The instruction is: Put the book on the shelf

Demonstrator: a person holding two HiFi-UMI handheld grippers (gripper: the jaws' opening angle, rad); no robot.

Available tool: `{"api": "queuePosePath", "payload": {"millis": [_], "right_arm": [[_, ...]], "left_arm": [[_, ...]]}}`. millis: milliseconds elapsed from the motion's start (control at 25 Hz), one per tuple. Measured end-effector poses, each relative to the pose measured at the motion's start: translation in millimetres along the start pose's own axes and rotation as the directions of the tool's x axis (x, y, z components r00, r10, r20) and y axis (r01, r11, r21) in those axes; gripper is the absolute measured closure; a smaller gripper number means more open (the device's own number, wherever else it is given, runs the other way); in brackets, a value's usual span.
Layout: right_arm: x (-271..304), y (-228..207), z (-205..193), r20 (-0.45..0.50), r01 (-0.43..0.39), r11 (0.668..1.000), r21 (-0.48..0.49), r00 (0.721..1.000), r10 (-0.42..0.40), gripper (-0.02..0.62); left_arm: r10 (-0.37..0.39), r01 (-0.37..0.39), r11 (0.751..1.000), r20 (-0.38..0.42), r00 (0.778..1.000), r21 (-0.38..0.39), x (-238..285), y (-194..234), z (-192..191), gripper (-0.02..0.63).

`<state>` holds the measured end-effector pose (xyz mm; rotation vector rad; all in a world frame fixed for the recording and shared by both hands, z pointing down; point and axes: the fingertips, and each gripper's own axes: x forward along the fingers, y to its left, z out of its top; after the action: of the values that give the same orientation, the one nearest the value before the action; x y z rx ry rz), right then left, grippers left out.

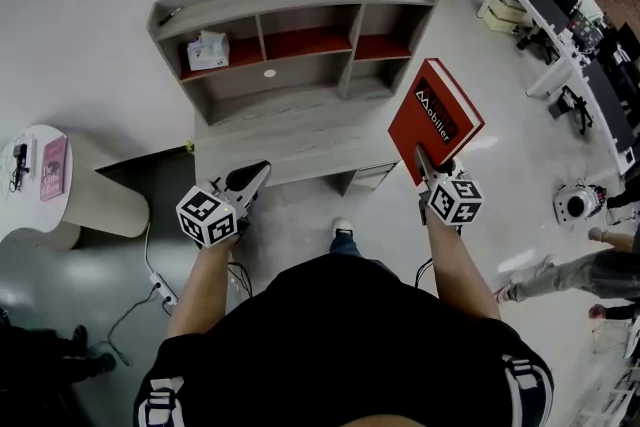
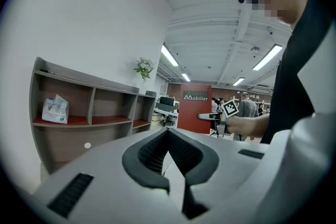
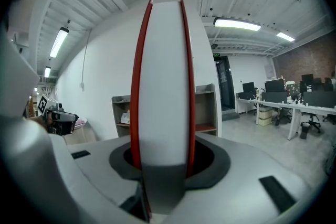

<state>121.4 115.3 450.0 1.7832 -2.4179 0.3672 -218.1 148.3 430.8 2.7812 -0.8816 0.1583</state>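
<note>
- Book (image 1: 435,120): red hardcover, with a dark panel on the front that carries white lettering reading "Mobilier". I see it clamped at its lower edge in my right hand-held gripper (image 1: 429,168).
- From that hand-held gripper it rises upright and leans a little away, in the air and touching nothing else.
- In the right gripper view the book is edge-on: a white block of pages between two thin red covers. The dark pads press on both covers.
- My left hand-held gripper (image 1: 252,179) has its jaws together at the tips with nothing between them. It is level with the right one and well apart from the book.
- The shelf (image 1: 300,35), grey wood with red compartment floors, stands ahead of both hand-held grippers. The book is short of it, in front of its right end.
</note>
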Motion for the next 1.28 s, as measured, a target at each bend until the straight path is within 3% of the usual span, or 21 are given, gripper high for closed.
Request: {"api": "queuePosePath", "payload": {"millis": [1280], "right_arm": [[97, -58, 4, -0.008, -0.028, 0.999, 0.045, 1.0, 0.029, 0.426]], "left_arm": [[0.053, -0.053, 0.998, -0.016, 0.998, -0.035, 76, 71, 14, 0.586]]}}
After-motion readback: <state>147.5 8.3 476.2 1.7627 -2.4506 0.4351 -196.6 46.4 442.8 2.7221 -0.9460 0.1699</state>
